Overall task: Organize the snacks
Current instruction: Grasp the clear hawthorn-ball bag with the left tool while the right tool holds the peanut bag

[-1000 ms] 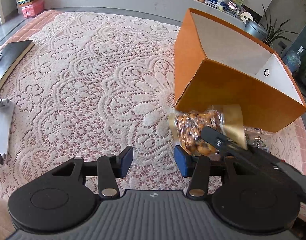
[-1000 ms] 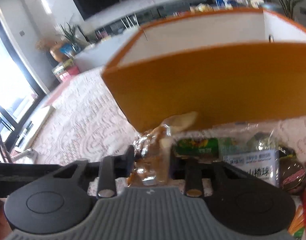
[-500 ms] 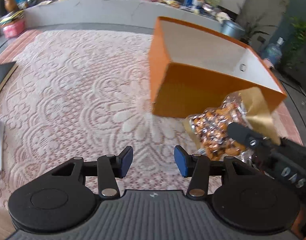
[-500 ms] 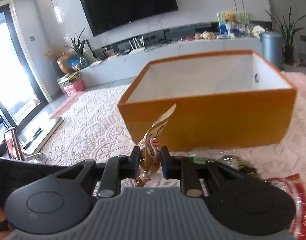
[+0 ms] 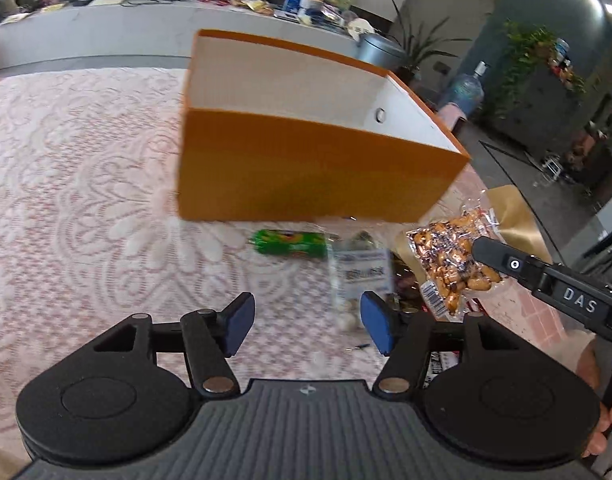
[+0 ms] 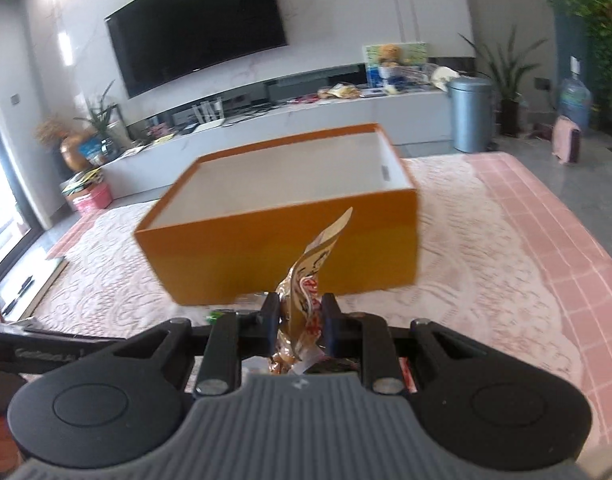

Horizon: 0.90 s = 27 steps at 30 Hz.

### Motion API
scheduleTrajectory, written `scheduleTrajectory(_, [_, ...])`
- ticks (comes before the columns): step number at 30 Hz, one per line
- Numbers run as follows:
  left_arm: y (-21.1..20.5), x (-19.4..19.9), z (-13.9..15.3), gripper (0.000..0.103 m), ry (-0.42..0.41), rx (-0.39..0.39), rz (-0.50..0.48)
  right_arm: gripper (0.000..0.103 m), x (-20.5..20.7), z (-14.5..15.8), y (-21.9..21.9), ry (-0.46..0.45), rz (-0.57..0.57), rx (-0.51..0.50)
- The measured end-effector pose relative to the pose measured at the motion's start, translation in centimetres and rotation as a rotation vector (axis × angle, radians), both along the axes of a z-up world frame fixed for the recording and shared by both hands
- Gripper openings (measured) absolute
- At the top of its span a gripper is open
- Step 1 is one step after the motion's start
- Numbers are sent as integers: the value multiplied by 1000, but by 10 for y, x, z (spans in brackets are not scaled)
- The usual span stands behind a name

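Right jaws clamp snack bag (image 6: pixel 306 300) before orange box (image 6: pixel 282 236); left jaws apart.

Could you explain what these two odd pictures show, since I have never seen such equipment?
A person holds a two-finger tool in each hand; each carries a camera looking along its fingers. The left tool is open and empty. Its view shows the right tool pinching a clear bag of nuts in the air, short of the orange box on the lace tablecloth. A green packet and a clear packet lie before the box. The other picture is the right tool's own view, shut on that bag.
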<state>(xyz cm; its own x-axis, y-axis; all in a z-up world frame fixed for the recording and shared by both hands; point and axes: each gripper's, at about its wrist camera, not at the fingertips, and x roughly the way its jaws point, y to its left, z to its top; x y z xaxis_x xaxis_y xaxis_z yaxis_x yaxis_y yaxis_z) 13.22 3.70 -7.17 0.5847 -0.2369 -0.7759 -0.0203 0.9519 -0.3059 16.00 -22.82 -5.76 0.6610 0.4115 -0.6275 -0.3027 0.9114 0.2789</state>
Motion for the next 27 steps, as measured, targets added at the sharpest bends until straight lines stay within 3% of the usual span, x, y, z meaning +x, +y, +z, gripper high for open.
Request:
scheduleTrajectory(3, [-10, 11, -8, 72, 24, -23, -15, 19, 1, -8, -10, 27, -28, 42])
scheduleTrajectory(11, [-33, 41, -32, 75, 56, -42, 1, 19, -2, -9, -2, -50, -59, 41])
scheduleTrajectory(21, [-47, 56, -55, 73, 125, -50, 35, 18, 10, -19, -5, 17, -87, 65])
scheduleTrajectory(22, [-51, 57, -55, 71, 138, -41, 32, 18, 10, -19, -4, 19, -87, 66])
scheduleTrajectory(24, [-57, 59, -51, 59, 136, -58, 29, 18, 10, -20, -5, 20, -91, 69])
scheduleTrajectory(27, [-68, 63, -47, 55, 138, -37, 29, 18, 10, -20, -6, 22, -96, 74])
